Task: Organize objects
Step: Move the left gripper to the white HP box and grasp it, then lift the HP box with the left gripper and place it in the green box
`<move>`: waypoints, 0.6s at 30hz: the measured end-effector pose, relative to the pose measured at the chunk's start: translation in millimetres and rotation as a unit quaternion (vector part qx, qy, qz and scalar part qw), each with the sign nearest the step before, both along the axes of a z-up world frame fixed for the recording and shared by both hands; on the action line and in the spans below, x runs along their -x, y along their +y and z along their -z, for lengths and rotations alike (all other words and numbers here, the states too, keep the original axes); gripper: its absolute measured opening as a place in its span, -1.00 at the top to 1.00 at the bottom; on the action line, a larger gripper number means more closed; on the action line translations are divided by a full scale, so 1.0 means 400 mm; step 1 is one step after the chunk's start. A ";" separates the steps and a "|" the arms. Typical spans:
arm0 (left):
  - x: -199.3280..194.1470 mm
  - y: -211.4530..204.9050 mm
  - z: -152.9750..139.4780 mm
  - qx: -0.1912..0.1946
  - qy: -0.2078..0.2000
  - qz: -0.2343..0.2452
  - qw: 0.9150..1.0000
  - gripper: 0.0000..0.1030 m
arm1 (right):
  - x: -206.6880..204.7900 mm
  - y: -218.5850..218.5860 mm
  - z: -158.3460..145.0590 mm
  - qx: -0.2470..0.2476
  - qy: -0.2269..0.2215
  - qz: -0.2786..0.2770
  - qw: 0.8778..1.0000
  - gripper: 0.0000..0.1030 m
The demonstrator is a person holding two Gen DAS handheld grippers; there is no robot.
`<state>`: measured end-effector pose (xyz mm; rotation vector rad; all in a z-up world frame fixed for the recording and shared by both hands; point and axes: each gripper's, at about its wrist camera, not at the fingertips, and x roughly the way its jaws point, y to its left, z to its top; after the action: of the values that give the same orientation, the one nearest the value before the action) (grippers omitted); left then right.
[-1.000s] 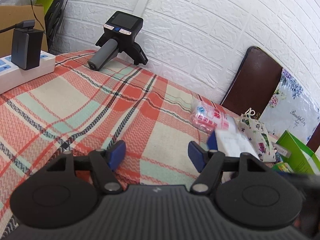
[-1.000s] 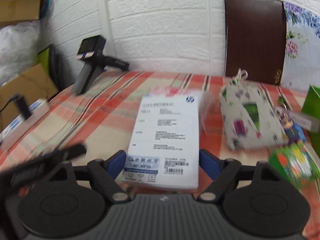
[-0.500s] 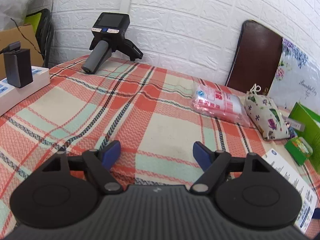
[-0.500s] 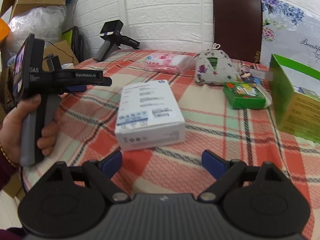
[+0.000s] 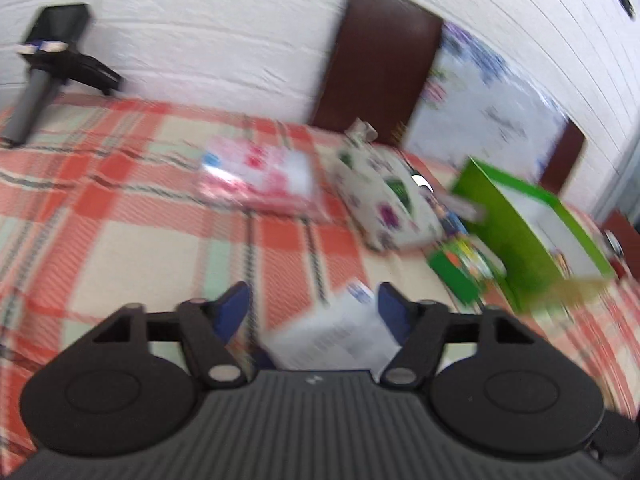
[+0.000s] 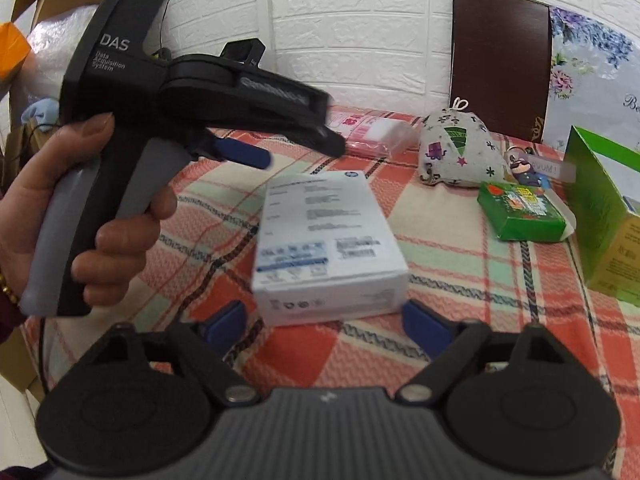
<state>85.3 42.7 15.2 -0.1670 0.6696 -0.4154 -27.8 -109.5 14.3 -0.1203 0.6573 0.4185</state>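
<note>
A white box [image 6: 326,240] with printed labels lies on the plaid tablecloth [image 6: 440,208], just ahead of my open, empty right gripper [image 6: 326,320]. My left gripper [image 5: 314,306] is open and empty; in the right wrist view it [image 6: 240,152] hovers above the cloth, left of the box. The white box [image 5: 336,336] shows blurred between its fingers, below them. Further back lie a pink packet [image 5: 260,178], a patterned fabric pouch [image 6: 456,152], a small green packet [image 6: 524,212] and a keychain figure [image 6: 524,170].
An open green box [image 6: 600,208] stands at the right edge. A black handheld device [image 5: 44,68] rests at the far left by the white brick wall. A dark chair back [image 6: 500,64] stands behind the table. Cardboard boxes [image 6: 40,12] are off the left.
The left gripper has swung right and forward, over the white box; its view is now blurred. The right gripper has moved closer to the white box.
</note>
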 end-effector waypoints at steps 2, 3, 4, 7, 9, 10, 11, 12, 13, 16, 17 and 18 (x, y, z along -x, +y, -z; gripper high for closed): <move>0.032 -0.009 0.004 0.005 -0.006 0.008 1.000 -0.28 | -0.005 -0.026 -0.005 -0.006 0.005 0.009 1.000 -0.55; 0.046 -0.009 0.005 0.014 0.001 0.017 1.000 -0.28 | -0.006 -0.046 -0.008 -0.009 0.007 0.015 1.000 -0.57; 0.058 -0.012 0.005 0.026 0.011 0.027 0.999 -0.27 | -0.004 -0.070 -0.010 -0.011 0.005 0.024 1.000 -0.58; 0.097 -0.037 0.003 0.055 0.033 0.055 0.996 -0.25 | 0.017 -0.139 -0.021 -0.004 -0.017 0.058 0.998 -0.61; 0.126 -0.068 0.000 0.062 0.041 0.080 0.994 -0.29 | 0.031 -0.184 -0.027 0.001 -0.029 0.087 0.996 -0.63; 0.137 -0.083 -0.004 0.051 0.033 0.086 0.994 -0.36 | 0.038 -0.208 -0.031 -0.002 -0.034 0.100 0.994 -0.65; 0.145 -0.095 -0.012 0.038 0.020 0.083 0.996 -0.42 | 0.045 -0.228 -0.033 -0.009 -0.033 0.109 0.993 -0.70; 0.146 -0.101 -0.023 0.028 0.005 0.071 0.997 -0.51 | 0.050 -0.243 -0.035 -0.016 -0.030 0.117 0.993 -0.74; 0.140 -0.102 -0.033 0.024 -0.006 0.058 0.998 -0.55 | 0.052 -0.255 -0.036 -0.021 -0.028 0.124 0.992 -0.74; 0.084 -0.103 -0.054 0.027 0.001 0.035 0.999 -0.55 | 0.055 -0.267 -0.030 -0.029 -0.024 0.131 0.991 -0.75; 0.064 -0.107 -0.057 0.031 0.008 0.036 0.999 -0.55 | 0.055 -0.264 -0.030 -0.030 -0.024 0.128 0.991 -0.75; 0.046 -0.117 -0.058 0.032 0.015 0.042 0.998 -0.55 | 0.055 -0.261 -0.030 -0.031 -0.024 0.122 0.992 -0.75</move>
<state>66.8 -4.0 38.4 -0.2078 0.6942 -0.5158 -50.0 -213.9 26.4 0.0095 0.6021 0.1987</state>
